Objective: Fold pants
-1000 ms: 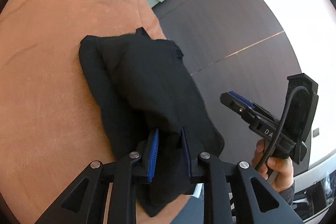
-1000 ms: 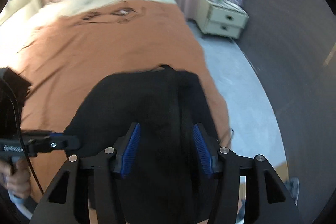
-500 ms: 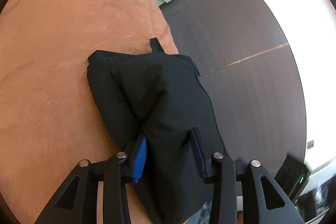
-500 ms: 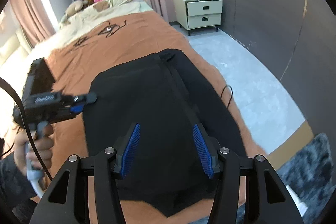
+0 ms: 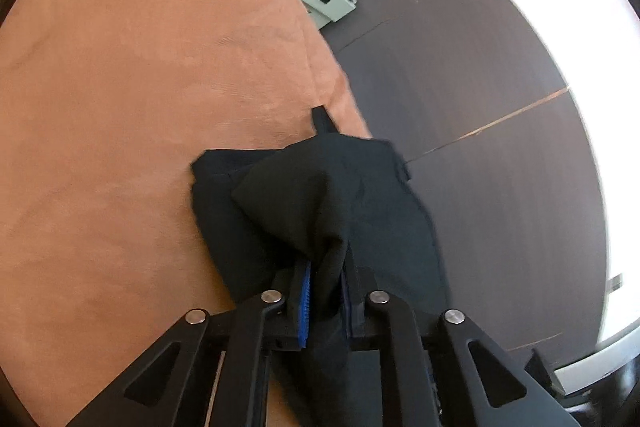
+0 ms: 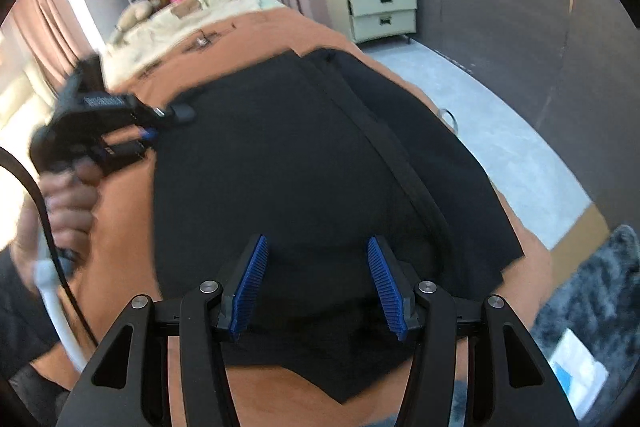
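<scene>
Left gripper (image 5: pixel 326 291) has just been closing and pinches a raised fold of the pants (image 5: pixel 320 211) at their near edge on the bed (image 5: pixel 140 107), while right gripper (image 6: pixel 318 283) hangs half open directly above the cloth, which runs lengthwise away from it.

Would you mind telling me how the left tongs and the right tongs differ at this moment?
The left tongs have just been closing and pinch a raised fold of the black pants; the right tongs stand open, gripping nothing. The left tongs lift cloth off the brown bedspread; the right tongs hover above flat cloth. Both have blue ribbed pads.
</scene>
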### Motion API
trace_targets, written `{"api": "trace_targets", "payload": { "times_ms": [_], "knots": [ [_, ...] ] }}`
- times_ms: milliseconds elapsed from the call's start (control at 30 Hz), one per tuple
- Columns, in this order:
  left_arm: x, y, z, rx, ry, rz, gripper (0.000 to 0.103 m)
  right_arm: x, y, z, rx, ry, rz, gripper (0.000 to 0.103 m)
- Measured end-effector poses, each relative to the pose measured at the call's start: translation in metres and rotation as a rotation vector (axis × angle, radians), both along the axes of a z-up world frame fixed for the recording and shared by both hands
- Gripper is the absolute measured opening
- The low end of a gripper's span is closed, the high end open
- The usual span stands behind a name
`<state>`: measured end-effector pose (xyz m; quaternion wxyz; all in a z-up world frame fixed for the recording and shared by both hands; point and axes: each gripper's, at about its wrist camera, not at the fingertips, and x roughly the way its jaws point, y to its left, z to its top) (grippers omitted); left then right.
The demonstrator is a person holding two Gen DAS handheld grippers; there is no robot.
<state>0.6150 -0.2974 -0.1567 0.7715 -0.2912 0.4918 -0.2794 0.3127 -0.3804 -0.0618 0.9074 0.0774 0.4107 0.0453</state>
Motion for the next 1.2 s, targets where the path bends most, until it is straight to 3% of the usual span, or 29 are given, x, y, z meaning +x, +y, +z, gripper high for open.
{"api": "trace_targets", "payload": {
  "times_ms": [100, 200, 333, 500, 567, 733, 933, 1067, 1200],
  "knots": [
    [-0.004, 0.002, 0.008, 0.040, -0.017, -0.024, 0.015, -0.005, -0.012, -0.015, -0.053, 0.094, -0.043, 0.051],
    [-0.012, 0.003, 0.021, 0.133, -0.053, -0.044, 0.022, -0.021, -0.030, -0.009, 0.010, 0.082, -0.052, 0.051],
    [-0.022, 0.009, 0.038, 0.193, -0.092, -0.063, 0.029, -0.042, -0.046, 0.007, 0.070, 0.048, -0.066, 0.051],
    [-0.041, 0.023, 0.065, 0.251, -0.137, -0.080, 0.030, -0.058, -0.045, 0.025, 0.084, 0.024, -0.080, 0.051],
    [-0.051, 0.027, 0.074, 0.276, -0.156, -0.085, 0.036, -0.071, -0.038, 0.032, 0.074, 0.009, -0.083, 0.065],
    [-0.089, 0.050, 0.102, 0.320, -0.220, -0.067, 0.064, -0.097, -0.019, 0.048, 0.040, -0.045, -0.080, 0.080],
    [-0.132, 0.072, 0.129, 0.380, -0.308, -0.067, 0.079, -0.119, 0.004, 0.060, 0.035, -0.103, -0.096, 0.093],
    [-0.154, 0.086, 0.142, 0.395, -0.341, -0.064, 0.084, -0.141, 0.037, 0.059, 0.031, -0.127, -0.099, 0.103],
    [-0.181, 0.105, 0.159, 0.413, -0.382, -0.056, 0.088, -0.156, 0.052, 0.066, 0.012, -0.147, -0.092, 0.103]
  ]
}}
